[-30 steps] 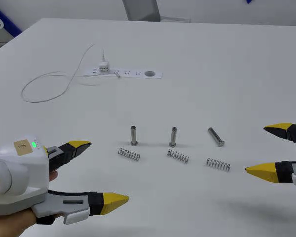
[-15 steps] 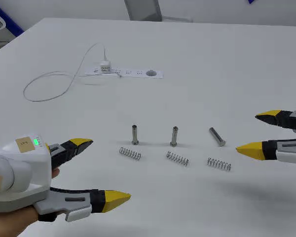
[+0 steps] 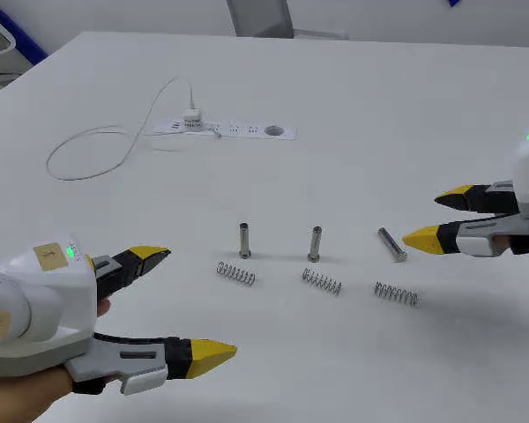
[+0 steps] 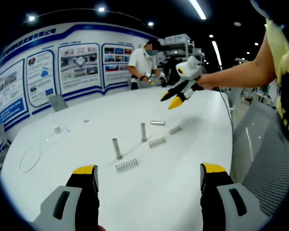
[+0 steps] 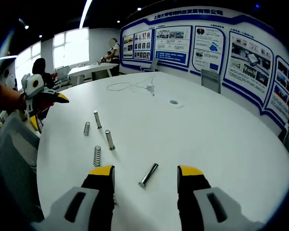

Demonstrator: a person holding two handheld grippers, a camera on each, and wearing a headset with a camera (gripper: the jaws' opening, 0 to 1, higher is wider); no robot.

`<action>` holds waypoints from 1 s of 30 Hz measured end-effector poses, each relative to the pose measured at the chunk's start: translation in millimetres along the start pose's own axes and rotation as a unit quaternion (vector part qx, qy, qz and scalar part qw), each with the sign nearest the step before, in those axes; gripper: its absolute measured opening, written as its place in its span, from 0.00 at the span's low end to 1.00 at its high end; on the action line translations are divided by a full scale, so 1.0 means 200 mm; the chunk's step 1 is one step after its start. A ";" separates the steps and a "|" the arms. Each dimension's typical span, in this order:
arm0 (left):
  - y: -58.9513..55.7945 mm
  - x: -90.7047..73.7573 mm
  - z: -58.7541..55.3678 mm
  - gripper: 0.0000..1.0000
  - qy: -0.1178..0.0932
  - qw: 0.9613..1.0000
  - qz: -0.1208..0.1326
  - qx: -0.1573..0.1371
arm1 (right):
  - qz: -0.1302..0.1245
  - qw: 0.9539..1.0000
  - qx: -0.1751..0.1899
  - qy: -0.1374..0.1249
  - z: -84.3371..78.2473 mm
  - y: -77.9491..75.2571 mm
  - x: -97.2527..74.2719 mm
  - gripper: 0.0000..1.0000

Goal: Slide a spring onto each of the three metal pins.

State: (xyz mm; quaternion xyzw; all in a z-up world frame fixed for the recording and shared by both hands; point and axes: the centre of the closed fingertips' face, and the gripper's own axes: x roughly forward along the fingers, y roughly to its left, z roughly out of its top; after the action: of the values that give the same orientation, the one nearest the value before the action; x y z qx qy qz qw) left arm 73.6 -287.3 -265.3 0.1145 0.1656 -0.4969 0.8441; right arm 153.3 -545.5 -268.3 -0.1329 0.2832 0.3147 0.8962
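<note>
Two metal pins stand upright on the white table. A third pin lies on its side to their right. A loose spring lies in front of each: left, middle, right. My right gripper hovers open just right of the lying pin, which sits between its jaws in the right gripper view. My left gripper is open at the near left, well short of the left pin and its spring. Both hold nothing.
A white power strip with a plugged adapter and a looping cable lies further back on the table. A person stands beyond the table's far side. A grey chair back stands at the far edge.
My right gripper has moved left and away from me, closing in on the lying pin, and its tips appear nearer together. The left gripper has barely moved. The view shifted slightly.
</note>
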 end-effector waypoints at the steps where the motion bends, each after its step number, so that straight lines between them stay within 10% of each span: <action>1: 0.00 0.00 0.00 0.89 0.000 1.000 0.000 0.000 | -0.001 1.000 0.001 0.002 0.00 0.00 0.01 0.52; 30: 0.00 0.01 -0.02 0.87 0.004 1.000 0.003 -0.006 | -0.031 0.991 0.044 0.126 -0.09 -0.08 0.30 0.28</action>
State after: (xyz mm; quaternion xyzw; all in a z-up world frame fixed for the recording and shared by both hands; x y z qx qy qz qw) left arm 73.8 -286.8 -269.9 0.1119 0.1713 -0.4926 0.8459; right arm 192.9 -535.8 -317.6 -0.1410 0.4028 0.2548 0.8677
